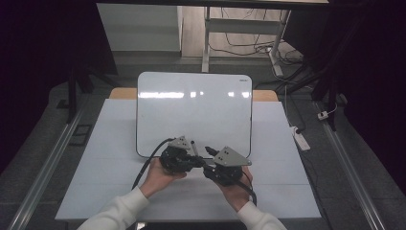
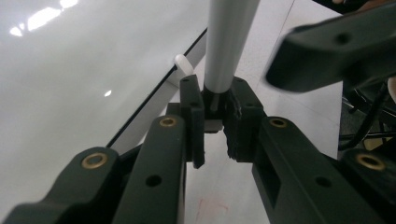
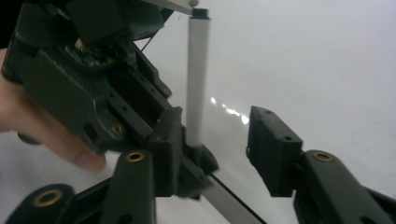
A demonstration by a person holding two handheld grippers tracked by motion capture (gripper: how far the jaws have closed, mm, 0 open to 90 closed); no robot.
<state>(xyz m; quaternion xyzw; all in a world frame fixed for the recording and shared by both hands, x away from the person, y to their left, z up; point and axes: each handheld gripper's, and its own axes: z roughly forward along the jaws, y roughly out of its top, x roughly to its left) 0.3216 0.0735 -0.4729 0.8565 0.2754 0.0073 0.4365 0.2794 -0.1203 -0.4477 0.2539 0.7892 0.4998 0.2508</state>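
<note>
A white marker (image 2: pixel 229 42) stands upright with its lower end clamped between the pads of my left gripper (image 2: pixel 215 112), which is shut on it. In the high view the left gripper (image 1: pixel 190 160) and the marker (image 1: pixel 193 145) sit at the near edge of a glossy whiteboard (image 1: pixel 194 112). My right gripper (image 3: pixel 215 144) is open around the marker (image 3: pixel 197 79). Its left pad is close beside the barrel and its right pad stands well apart. In the high view the right gripper (image 1: pixel 205 160) faces the left one, nearly touching it.
The whiteboard lies on a white table (image 1: pixel 110 158) whose edges drop to a grey floor. One rounded corner of the board (image 2: pixel 184 63) lies just beyond the left gripper. A power strip (image 1: pixel 301 139) and cables lie on the floor at right.
</note>
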